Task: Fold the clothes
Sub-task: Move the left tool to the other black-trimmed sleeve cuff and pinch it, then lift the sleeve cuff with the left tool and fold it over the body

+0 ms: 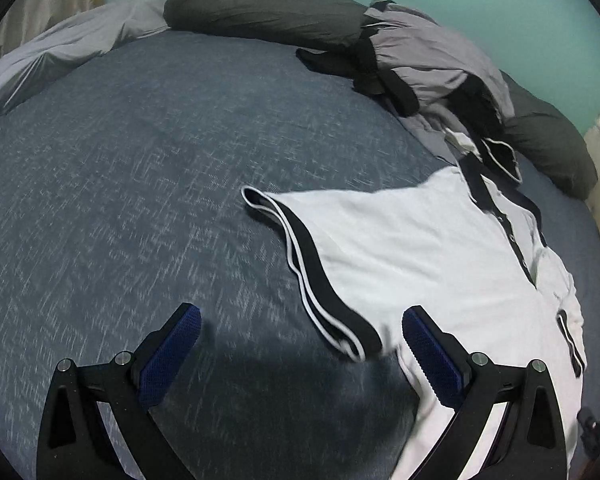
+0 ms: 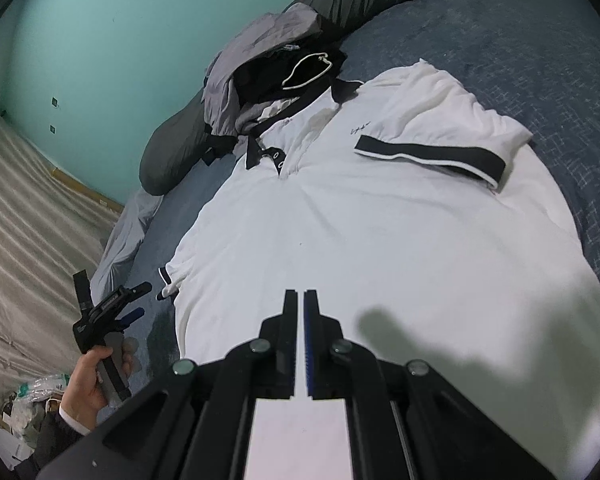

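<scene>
On the blue-grey bed cover [image 1: 148, 168] lies a white polo shirt with black trim [image 2: 380, 232]. The left tongs [image 1: 302, 334] stand released and empty. The right tongs [image 2: 303, 300] are clenched, empty, above the shirt.

You're in a home bedroom: a bed [image 1: 160, 184] with a blue sheet, dark pillows [image 1: 260, 8] at its head, loose clothes [image 2: 268, 64] piled there, and a teal wall [image 2: 100, 40] behind.
</scene>
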Motion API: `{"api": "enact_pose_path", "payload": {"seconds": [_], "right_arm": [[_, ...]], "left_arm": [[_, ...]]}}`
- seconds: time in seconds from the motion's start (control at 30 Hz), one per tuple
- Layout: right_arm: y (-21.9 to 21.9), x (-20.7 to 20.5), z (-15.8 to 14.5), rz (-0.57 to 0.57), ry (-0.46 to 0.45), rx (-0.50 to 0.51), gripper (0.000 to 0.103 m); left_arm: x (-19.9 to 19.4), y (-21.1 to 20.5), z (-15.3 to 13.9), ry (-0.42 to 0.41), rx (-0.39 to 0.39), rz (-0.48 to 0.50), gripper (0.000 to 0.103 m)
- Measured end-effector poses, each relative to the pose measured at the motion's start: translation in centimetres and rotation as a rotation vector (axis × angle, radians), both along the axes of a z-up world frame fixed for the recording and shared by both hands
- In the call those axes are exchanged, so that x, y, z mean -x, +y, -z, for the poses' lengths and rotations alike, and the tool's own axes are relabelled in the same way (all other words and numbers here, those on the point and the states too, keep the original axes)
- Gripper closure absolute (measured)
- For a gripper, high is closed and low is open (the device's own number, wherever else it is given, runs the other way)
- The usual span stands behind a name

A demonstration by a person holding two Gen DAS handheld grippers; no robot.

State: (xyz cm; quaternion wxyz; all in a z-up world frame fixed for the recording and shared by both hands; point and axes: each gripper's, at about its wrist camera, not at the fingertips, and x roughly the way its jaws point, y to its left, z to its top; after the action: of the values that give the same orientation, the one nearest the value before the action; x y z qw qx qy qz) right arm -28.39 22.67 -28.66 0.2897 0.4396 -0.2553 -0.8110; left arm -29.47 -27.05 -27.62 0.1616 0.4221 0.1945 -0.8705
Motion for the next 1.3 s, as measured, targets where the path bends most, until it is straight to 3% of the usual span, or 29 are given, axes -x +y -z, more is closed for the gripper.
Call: {"api": "enact_pose_path", "payload": {"seconds": [0.43, 0.5, 0.73, 0.8, 0.87, 1.03, 1.2, 1.3], "right_arm": [[0.0, 0.2, 0.0, 0.009, 0.008, 0.000, 0.100], [0.1, 0.2, 0.0, 0.011, 0.010, 0.001, 0.100], [0.3, 0.3, 0.2, 0.017, 0.006, 0.005, 0.100], [0.3, 0.3, 0.2, 0.017, 0.005, 0.007, 0.100], [0.3, 0.3, 0.2, 0.017, 0.004, 0.009, 0.100], [0.4, 0.4, 0.3, 0.022, 0.002, 0.013, 0.100], [0.6, 0.4, 0.4, 0.029, -0.001, 0.015, 0.100], [0.6, 0.4, 0.5, 0.029, -0.004, 0.017, 0.100]], "left_arm": [[3.4, -2.4, 0.5, 0.025, -0.120, 0.017, 0.003], [3.9, -2.4, 0.6, 0.020, -0.123, 0.020, 0.015], [5.2, -2.3, 1.1, 0.004, -0.137, 0.034, 0.040], [5.5, -2.1, 1.3, -0.004, -0.137, 0.044, 0.055], [5.9, -1.9, 1.5, -0.013, -0.130, 0.051, 0.064], [6.2, -1.9, 1.9, -0.029, -0.124, 0.045, 0.075], [6.1, -1.8, 1.4, -0.011, -0.111, 0.057, 0.095], [6.2, -1.4, 1.0, -0.009, -0.101, 0.073, 0.097]]}}
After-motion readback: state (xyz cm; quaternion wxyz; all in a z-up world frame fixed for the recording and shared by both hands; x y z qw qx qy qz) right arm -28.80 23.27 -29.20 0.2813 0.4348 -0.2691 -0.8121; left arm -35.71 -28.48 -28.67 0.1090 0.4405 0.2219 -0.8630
